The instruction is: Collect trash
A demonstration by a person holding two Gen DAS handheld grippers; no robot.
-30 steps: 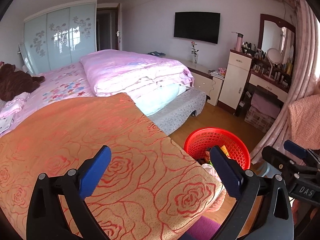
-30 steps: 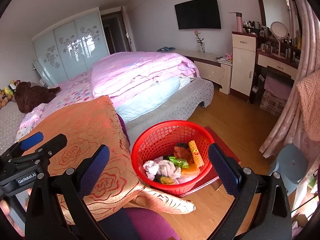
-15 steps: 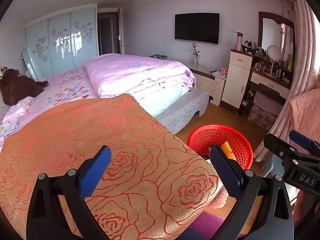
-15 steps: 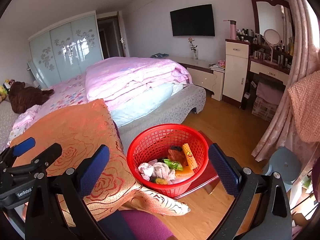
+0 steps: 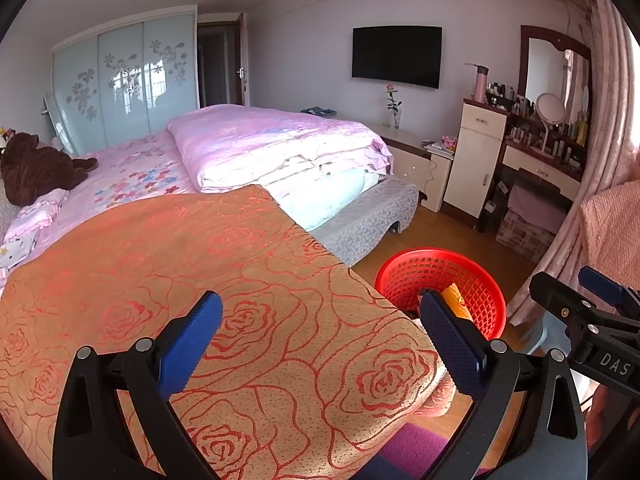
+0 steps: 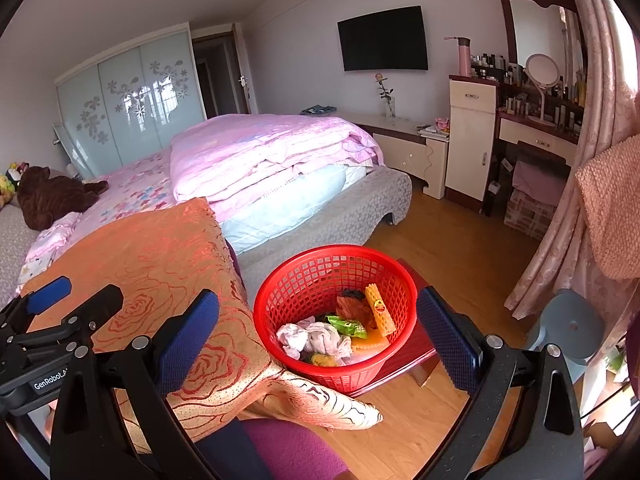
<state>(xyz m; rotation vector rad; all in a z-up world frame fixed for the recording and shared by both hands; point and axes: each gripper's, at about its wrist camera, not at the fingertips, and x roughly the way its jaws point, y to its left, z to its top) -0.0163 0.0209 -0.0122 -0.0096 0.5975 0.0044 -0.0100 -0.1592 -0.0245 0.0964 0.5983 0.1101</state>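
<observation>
Item: round red plastic mesh basket (image 6: pixel 334 280) on a low red stool (image 6: pixel 416 350) beside the bed, holding crumpled tissues (image 6: pixel 312 338) and wrappers. I judged the load light, soft; rim best for gripping. My left claw (image 5: pixel 320 338) and right claw (image 6: pixel 318 332) gaped, empty.

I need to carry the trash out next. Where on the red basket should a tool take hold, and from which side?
Grip the red basket by its rolled top rim, coming down from above on the near right side. The mesh wall flares outward and the orange cloth crowds its left side.
</observation>
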